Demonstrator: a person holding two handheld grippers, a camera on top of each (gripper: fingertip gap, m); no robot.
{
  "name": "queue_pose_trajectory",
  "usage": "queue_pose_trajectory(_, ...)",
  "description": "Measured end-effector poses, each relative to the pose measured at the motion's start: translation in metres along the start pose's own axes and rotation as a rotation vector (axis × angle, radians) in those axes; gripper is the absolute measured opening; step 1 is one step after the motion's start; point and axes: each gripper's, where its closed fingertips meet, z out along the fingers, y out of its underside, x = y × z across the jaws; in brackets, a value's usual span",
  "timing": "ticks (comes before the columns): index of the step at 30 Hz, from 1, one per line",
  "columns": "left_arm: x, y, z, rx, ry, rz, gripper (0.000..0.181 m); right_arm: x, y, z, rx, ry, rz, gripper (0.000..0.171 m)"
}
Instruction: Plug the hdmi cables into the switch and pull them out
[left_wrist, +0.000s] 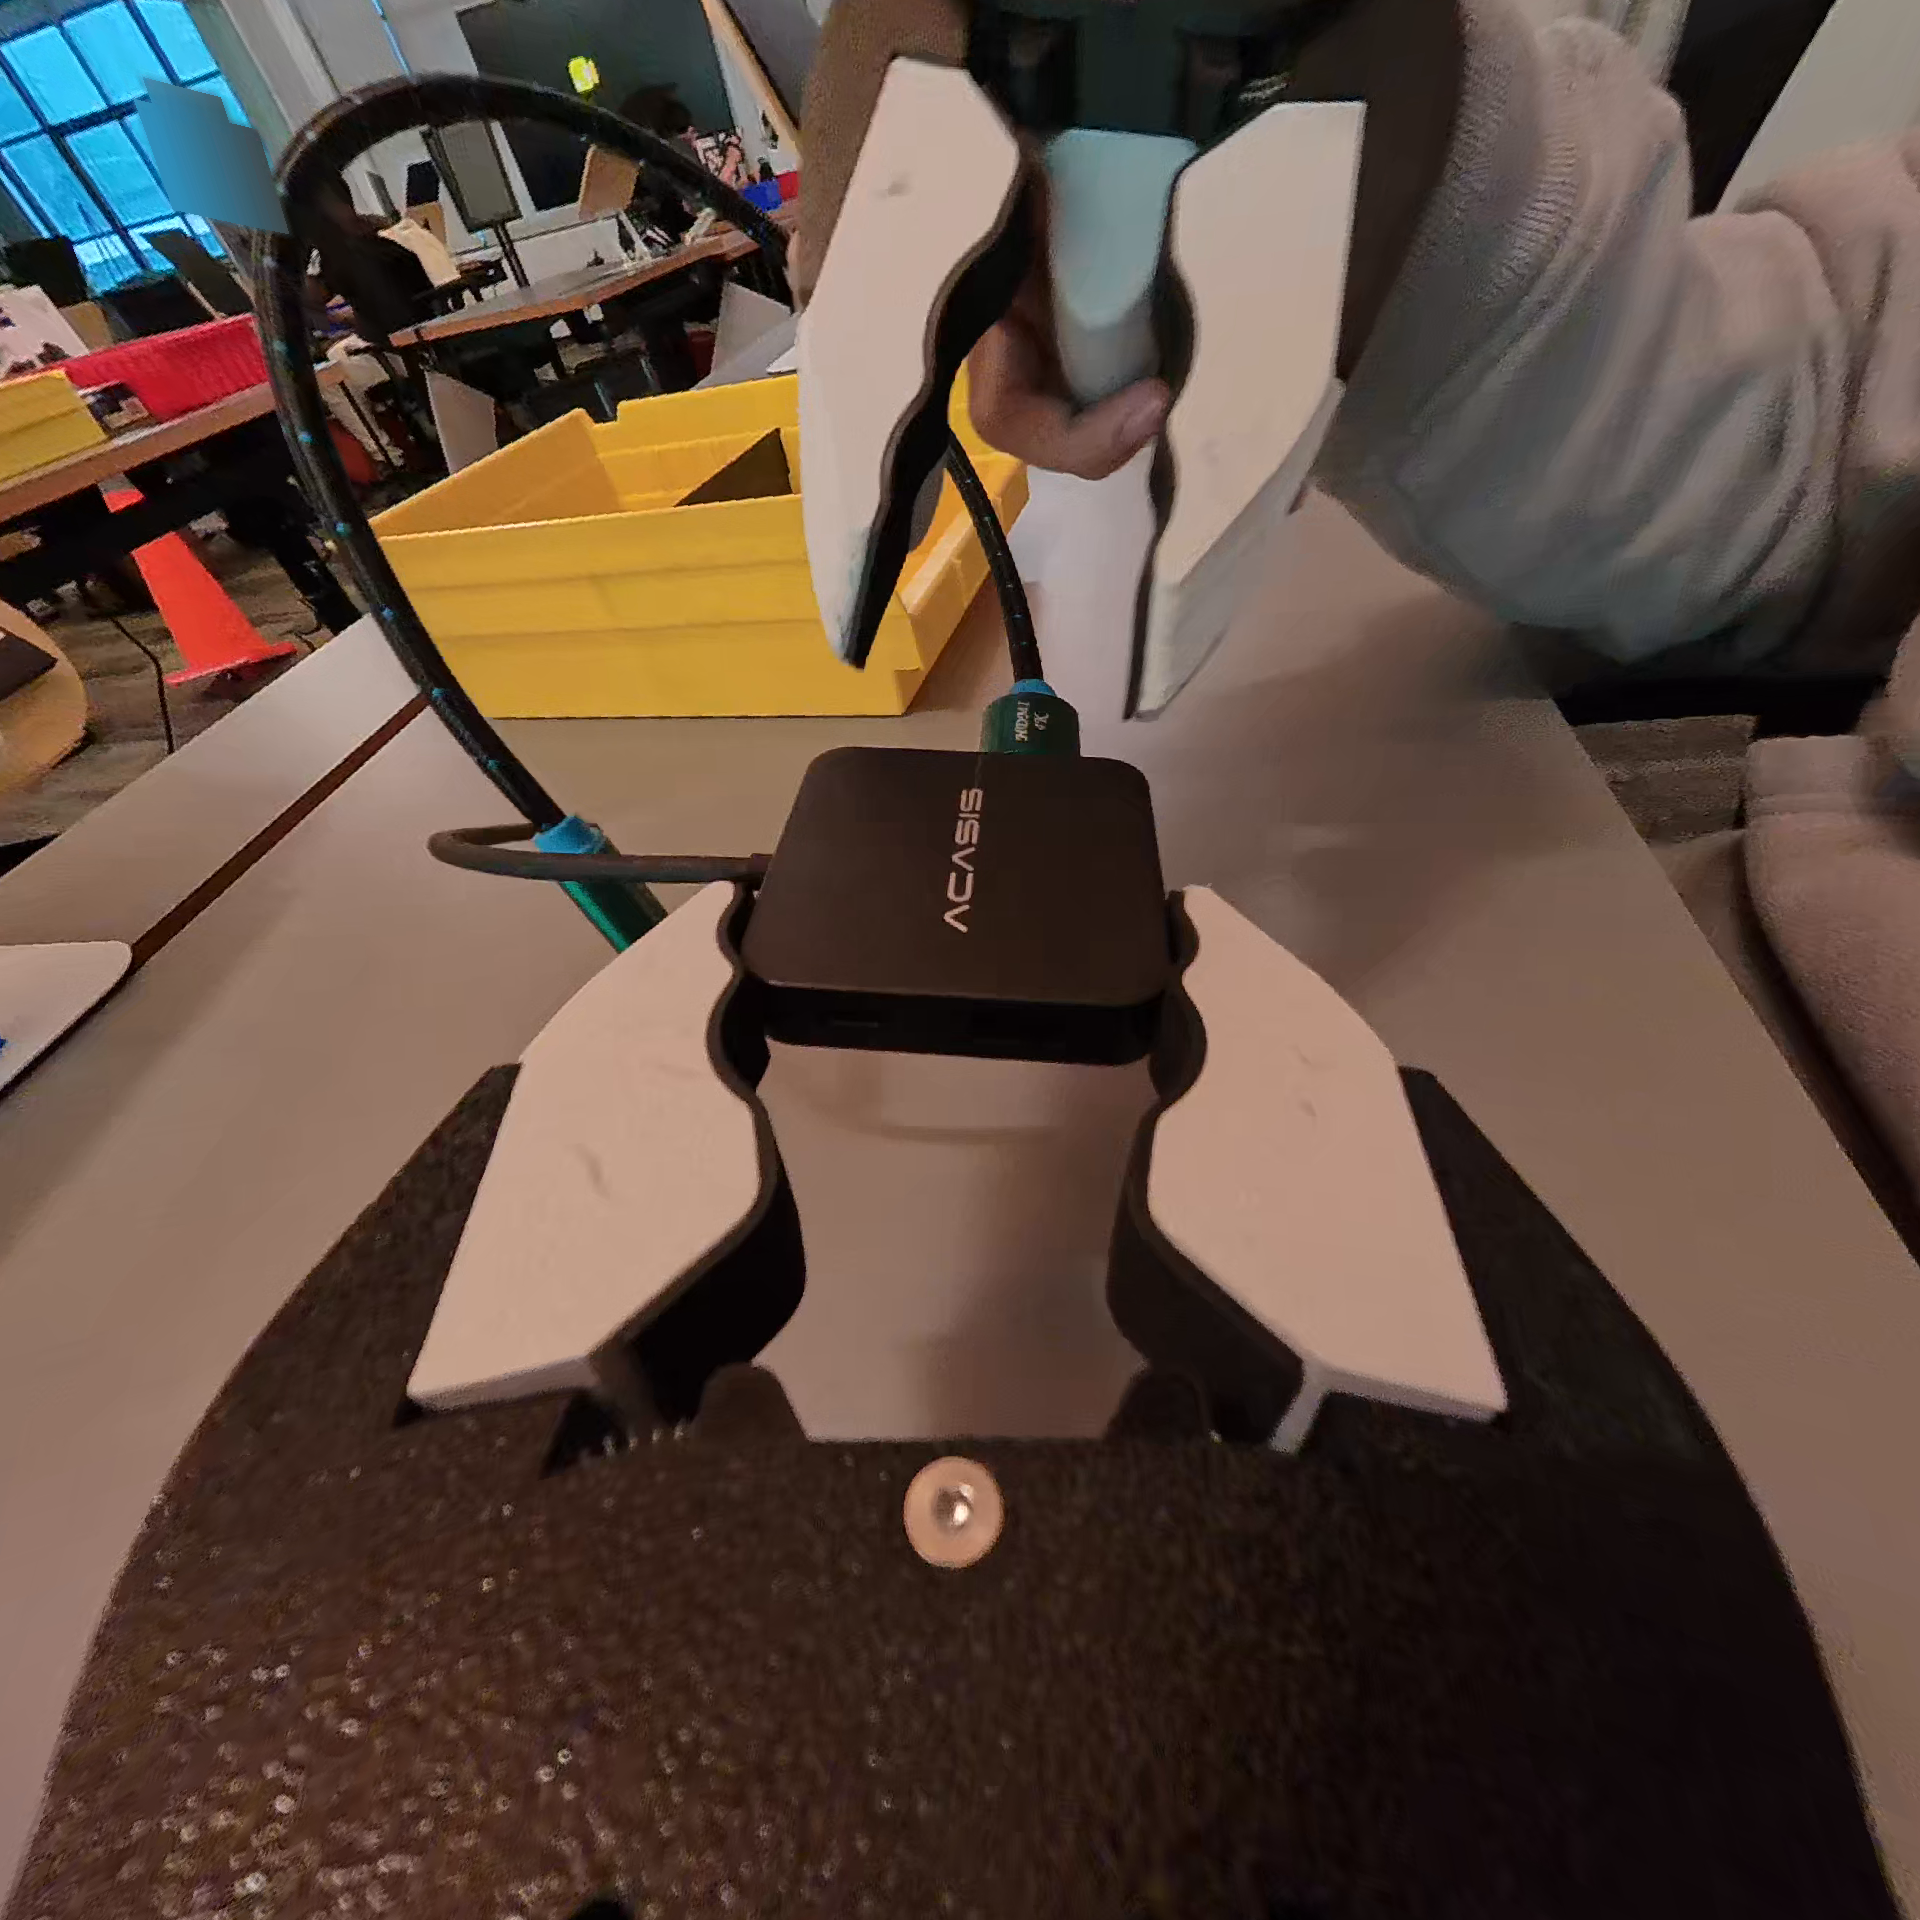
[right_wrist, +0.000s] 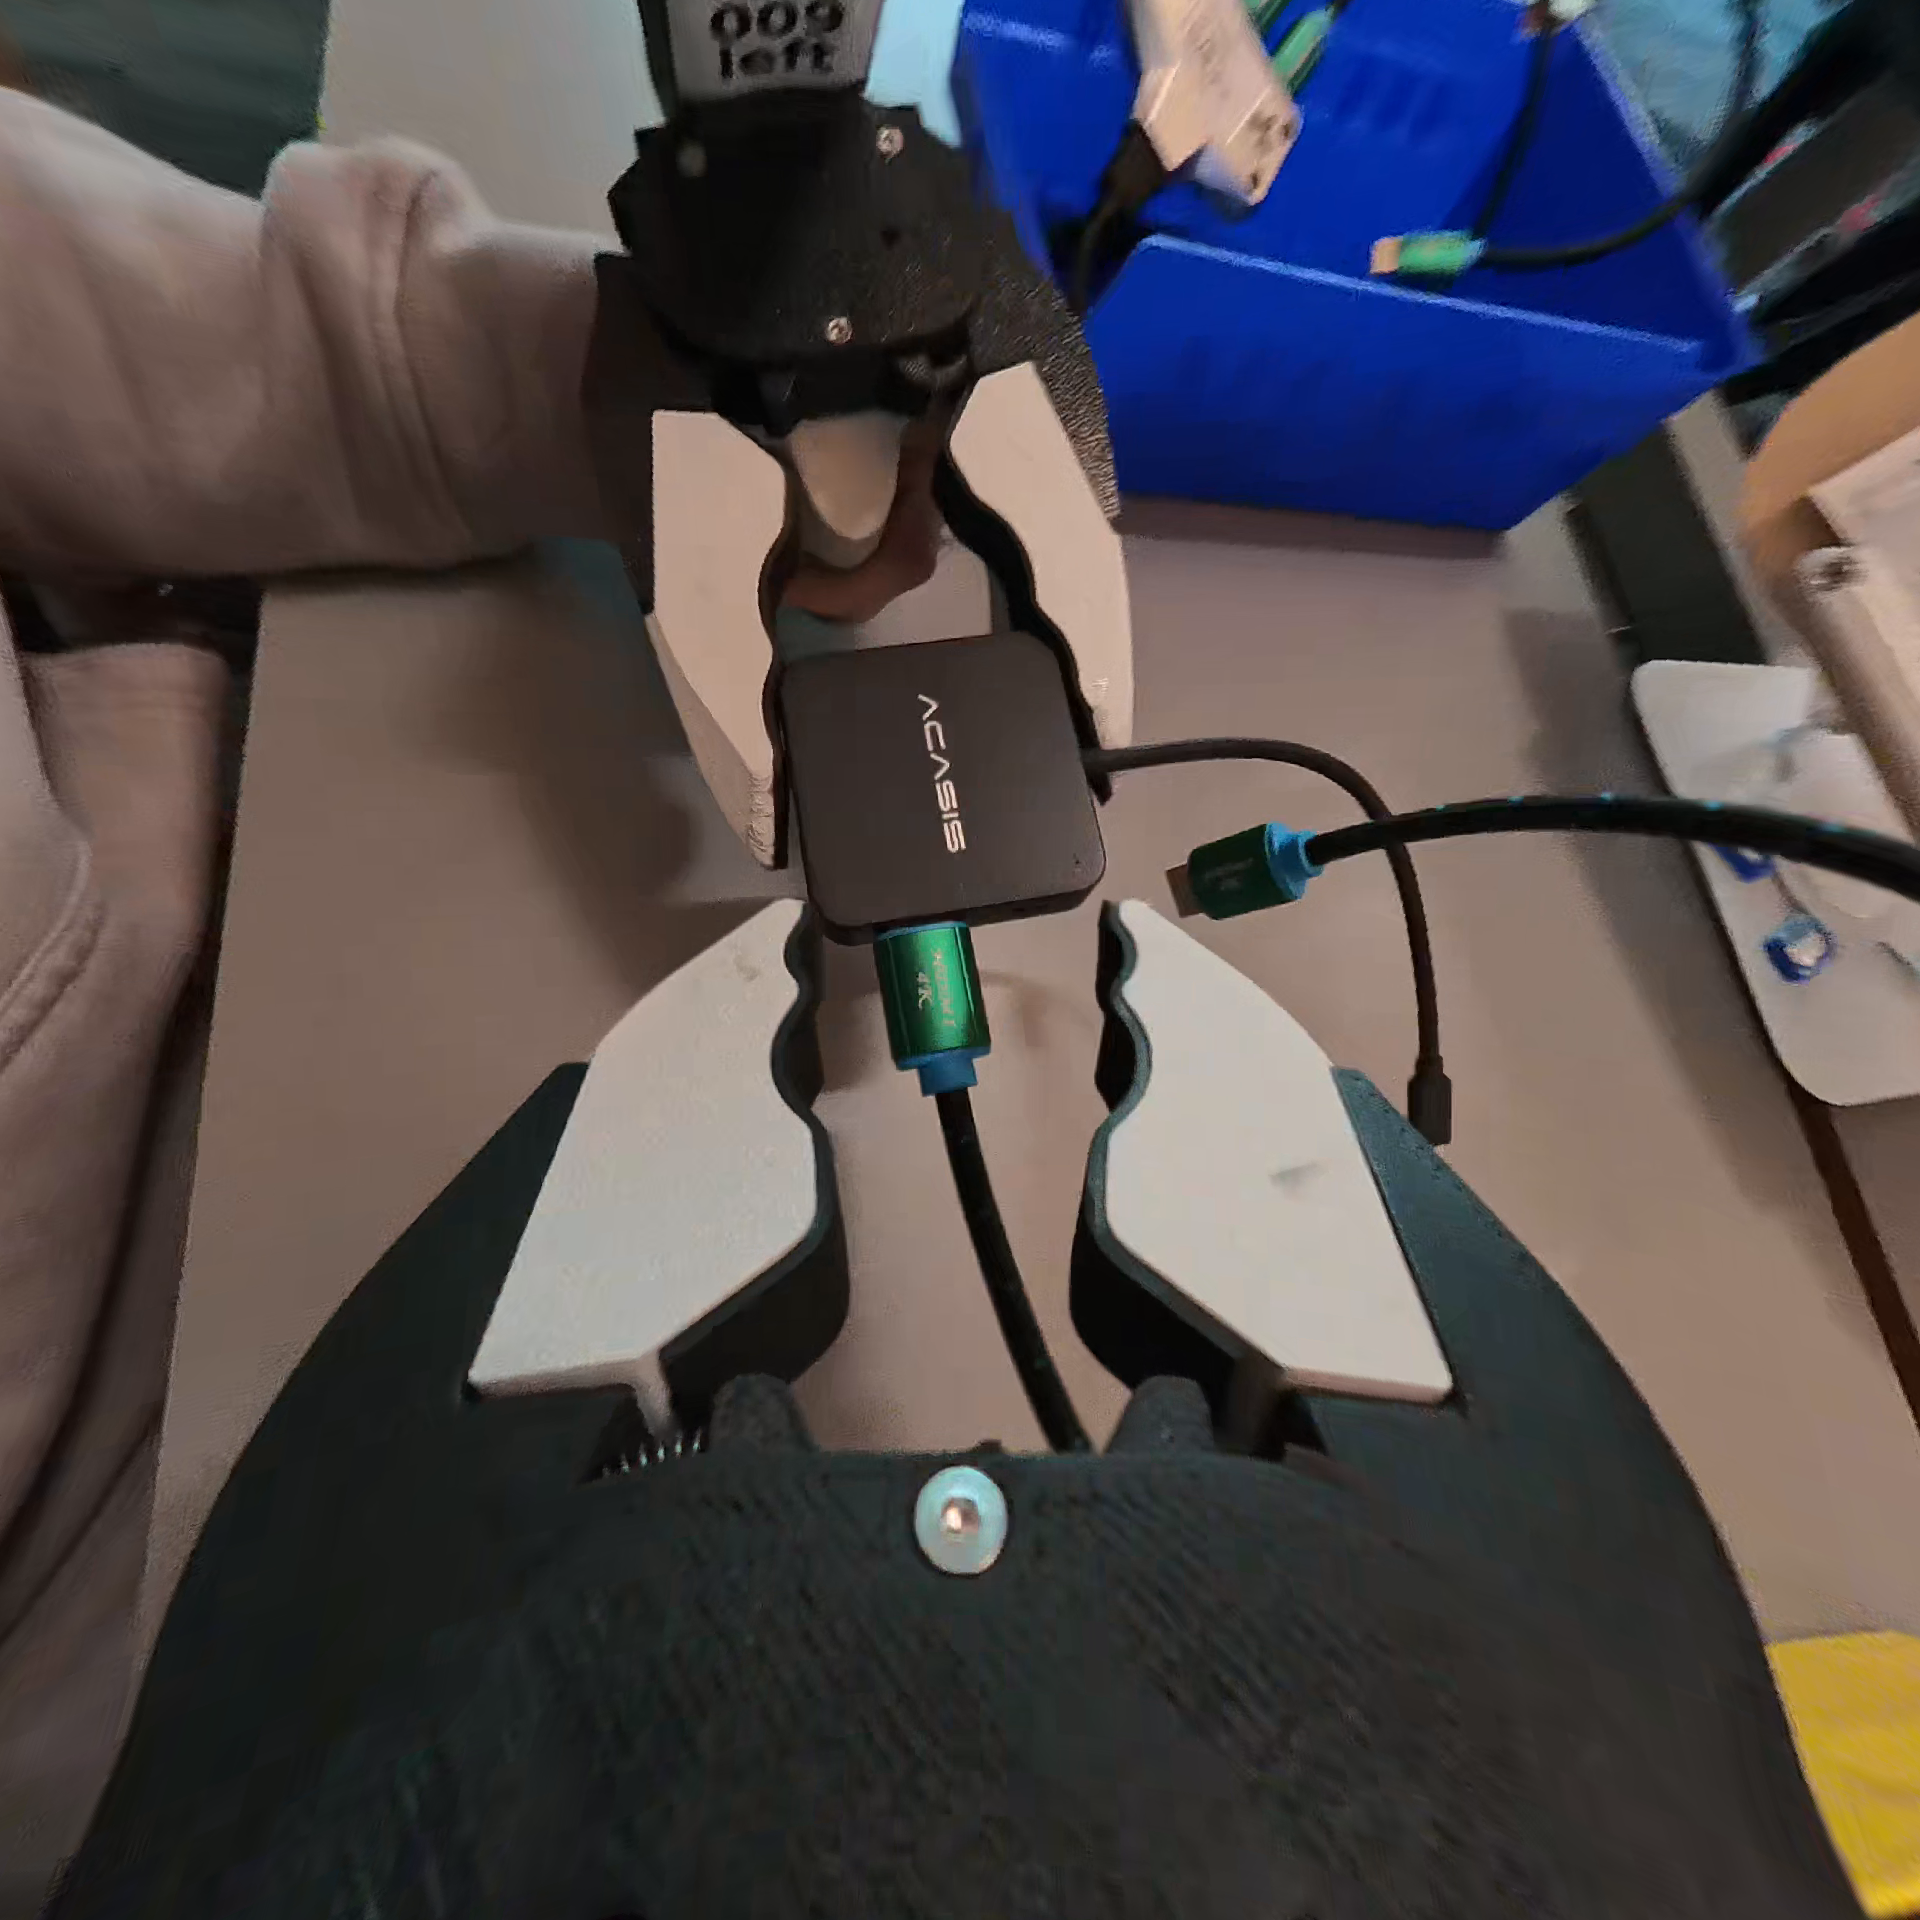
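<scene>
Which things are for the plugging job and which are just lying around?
For the job: switch, plugged HDMI plug, loose HDMI plug, left gripper, right gripper.
Lying around: yellow bin, blue bin, orange cone.

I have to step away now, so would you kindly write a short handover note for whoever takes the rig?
Left gripper: shut on the switch, pinning it to the table.
Right gripper: open, straddling the plugged connector without gripping it.
Done: one HDMI cable seated in the switch.
Loose: second connector lies on the table right of the switch, unplugged.
Left: plug in the second cable, then pull both out.
</scene>
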Motion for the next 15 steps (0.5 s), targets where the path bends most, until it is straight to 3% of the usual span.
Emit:
queue_pose_trajectory(4,-0.001,-0.003,-0.007,0.030,0.005,-0.004,0.073,0.000,0.004,0.006,-0.093,-0.088,-0.036,0.037)
queue_pose_trajectory(7,-0.002,-0.006,-0.009,0.052,0.004,-0.013,0.073,-0.007,0.006,0.010,-0.115,-0.163,-0.079,0.036)
queue_pose_trajectory(15,-0.004,-0.007,-0.014,0.070,0.001,-0.012,0.073,-0.008,0.001,0.015,-0.123,-0.163,-0.132,0.020)
